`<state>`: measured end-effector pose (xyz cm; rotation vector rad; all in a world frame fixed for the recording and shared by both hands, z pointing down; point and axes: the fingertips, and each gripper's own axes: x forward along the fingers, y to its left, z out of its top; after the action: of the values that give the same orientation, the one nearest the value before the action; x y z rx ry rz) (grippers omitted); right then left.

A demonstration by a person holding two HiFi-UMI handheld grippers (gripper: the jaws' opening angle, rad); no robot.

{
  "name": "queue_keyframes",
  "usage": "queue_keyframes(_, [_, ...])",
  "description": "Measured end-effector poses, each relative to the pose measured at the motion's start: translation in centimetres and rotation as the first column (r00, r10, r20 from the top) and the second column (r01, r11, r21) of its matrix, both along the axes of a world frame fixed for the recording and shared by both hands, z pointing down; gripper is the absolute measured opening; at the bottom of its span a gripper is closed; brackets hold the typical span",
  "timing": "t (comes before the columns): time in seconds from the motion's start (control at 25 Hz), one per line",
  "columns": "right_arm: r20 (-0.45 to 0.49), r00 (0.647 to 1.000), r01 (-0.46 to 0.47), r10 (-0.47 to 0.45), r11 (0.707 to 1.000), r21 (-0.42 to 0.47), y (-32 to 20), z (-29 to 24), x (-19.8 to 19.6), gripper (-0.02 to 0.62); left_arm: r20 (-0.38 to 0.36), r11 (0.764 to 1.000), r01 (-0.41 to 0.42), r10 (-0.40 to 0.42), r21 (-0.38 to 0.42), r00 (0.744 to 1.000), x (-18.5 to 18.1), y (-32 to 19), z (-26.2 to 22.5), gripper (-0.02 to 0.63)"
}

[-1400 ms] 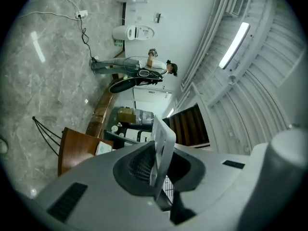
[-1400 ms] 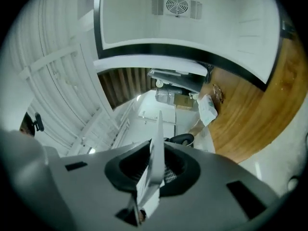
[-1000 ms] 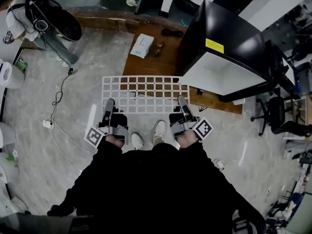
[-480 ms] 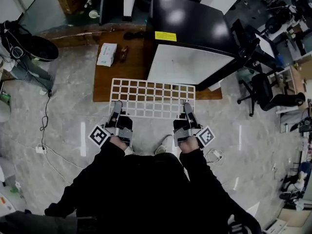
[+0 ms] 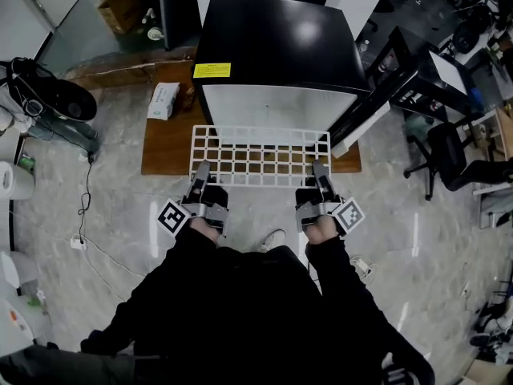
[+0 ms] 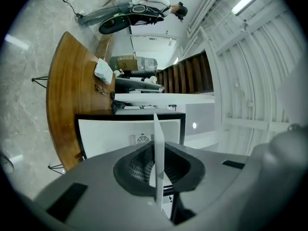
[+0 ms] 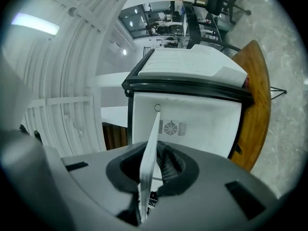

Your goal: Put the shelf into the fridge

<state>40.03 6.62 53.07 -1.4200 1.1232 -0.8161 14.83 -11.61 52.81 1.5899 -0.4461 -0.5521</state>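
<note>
Marble floor (image 5: 112, 183), shelf (image 5: 260, 156) level, long axis across fridge (image 5: 276, 54) front

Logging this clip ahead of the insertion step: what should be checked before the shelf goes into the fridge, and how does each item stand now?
1. Left claw gripping the shelf: ok, jaws shut on its near edge.
2. Right claw gripping the shelf: ok, also shut on the near edge.
3. Shelf held flat: ok, it looks level in the head view.
4. Fridge open: ok, the door is swung out to the right and the white interior shows.
5. Shelf lined up with the opening: ok, roughly centred, with its far edge at the front.
6. Rails inside to take the shelf: cannot tell.
</note>
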Motion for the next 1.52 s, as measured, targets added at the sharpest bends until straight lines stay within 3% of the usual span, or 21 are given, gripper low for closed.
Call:
queue_keyframes(0.16, [0.013, 0.998, 0.061, -0.061, 0.998, 0.020, 0.8, -0.5, 5.3, 0.035, 0.018, 0.998, 0.058, -0.058, 0.014, 0.998, 4.5, 2.1, -0.7, 0.031])
queue_keyframes(0.4, [0.047, 0.997, 0.060, -0.061, 0.998, 0.016, -2.5, -2.1, 10.1, 0.035, 0.038, 0.994, 0.105, -0.106, 0.035, 0.994, 9.2, -1.4, -2.9, 0.031])
queue_keyframes(0.72, [0.067, 0.997, 0.031, -0.030, 1.000, -0.006, -4.1, 0.3, 9.9, 0.034, 0.060, 0.993, 0.114, -0.115, 0.027, 0.992, 9.8, -4.3, -0.5, 0.031])
queue_keyframes(1.08, [0.058, 0.998, -0.028, 0.030, 0.999, -0.039, -3.8, 0.6, 9.7, 0.032, 0.054, 0.998, 0.069, -0.069, -0.009, 0.996, 10.0, -4.4, 0.6, 0.031])
queue_keyframes(1.52, [0.074, 0.994, -0.080, 0.083, 0.996, -0.040, -4.4, 1.0, 10.3, 0.031, 0.036, 0.995, 0.097, -0.096, -0.020, 0.995, 9.9, -4.6, 0.8, 0.031])
